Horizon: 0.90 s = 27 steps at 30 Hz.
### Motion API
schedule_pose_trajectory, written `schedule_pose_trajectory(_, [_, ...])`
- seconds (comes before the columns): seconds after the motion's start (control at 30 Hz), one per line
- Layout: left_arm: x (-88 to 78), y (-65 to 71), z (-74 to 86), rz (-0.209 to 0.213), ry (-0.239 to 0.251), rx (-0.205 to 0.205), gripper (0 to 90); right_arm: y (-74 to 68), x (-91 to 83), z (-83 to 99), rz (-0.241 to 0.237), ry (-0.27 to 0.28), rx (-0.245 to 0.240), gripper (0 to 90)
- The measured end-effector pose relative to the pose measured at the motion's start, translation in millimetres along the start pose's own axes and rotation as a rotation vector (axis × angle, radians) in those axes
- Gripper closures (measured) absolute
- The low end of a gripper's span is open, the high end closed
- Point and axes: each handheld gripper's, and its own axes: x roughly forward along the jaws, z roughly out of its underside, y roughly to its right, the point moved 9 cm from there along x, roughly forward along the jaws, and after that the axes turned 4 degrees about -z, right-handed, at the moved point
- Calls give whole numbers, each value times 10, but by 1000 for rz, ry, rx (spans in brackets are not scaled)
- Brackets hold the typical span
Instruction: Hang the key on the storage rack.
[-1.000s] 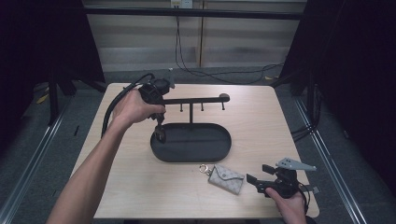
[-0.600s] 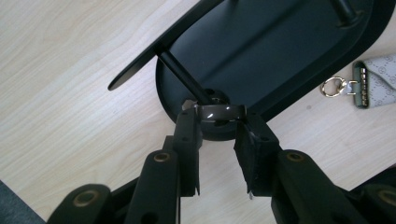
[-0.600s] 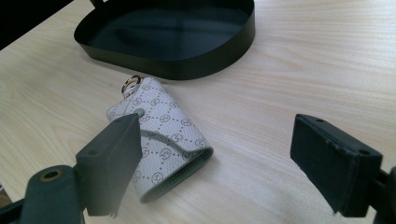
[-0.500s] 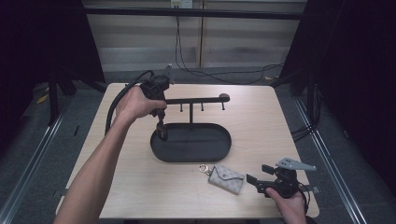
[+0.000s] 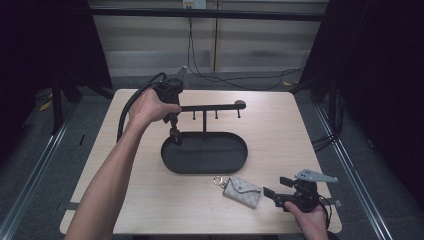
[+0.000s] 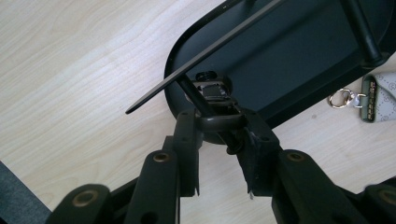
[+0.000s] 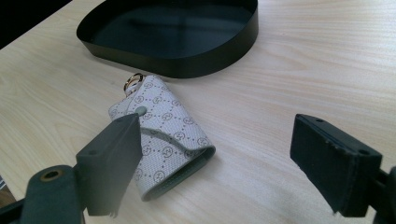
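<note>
We are pinching the stand in the left gripper, unmoved; right gripper jaws are spreading beside the key pouch.

a lab recording bay: a bare wooden desk enclosed by black curtains, metal floor rails, and cables along the back wall.

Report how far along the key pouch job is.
Done: left gripper is shut on the rack above the tray, apparently steadying it. In hand: right gripper is open beside the pouch, not gripping. Left, probably: grasp the pouch and hang its ring on a hook.
</note>
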Motion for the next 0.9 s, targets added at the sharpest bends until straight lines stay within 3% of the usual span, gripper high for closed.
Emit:
schedule_pose_trajectory(0.07, [8, 31, 11, -13, -6, 11, 654, -3, 1, 0, -2, 0, -1, 164])
schedule_pose_trajectory(0.1, [5, 46, 15, -17, -8, 14, 585, -2, 5, 4, -2, -5, 2, 164])
schedule_pose_trajectory(0.33, [-2, 87, 34, -12, -3, 24, 492, -3, 6, 4, -3, -6, 1, 163])
schedule_pose_trajectory(0.57, [-32, 46, 148, 40, -2, 8, 495, 1, 21, 6, -3, -13, 3, 164])
schedule_pose_trajectory(0.7, [-62, -7, 218, 63, 24, 17, 505, 7, 25, 3, -5, -8, 7, 164])
schedule_pose_trajectory(0.73, [-68, -25, 229, 65, 30, 40, 514, 6, 24, 2, -6, -7, 12, 164])
schedule_pose_trajectory(0.8, [-71, -23, 280, 71, 31, 31, 506, 12, 26, 5, -4, -9, 15, 164])
schedule_pose_trajectory(0.9, [-87, -12, 346, 86, 45, 49, 509, 13, 25, 6, -2, -9, 15, 163])
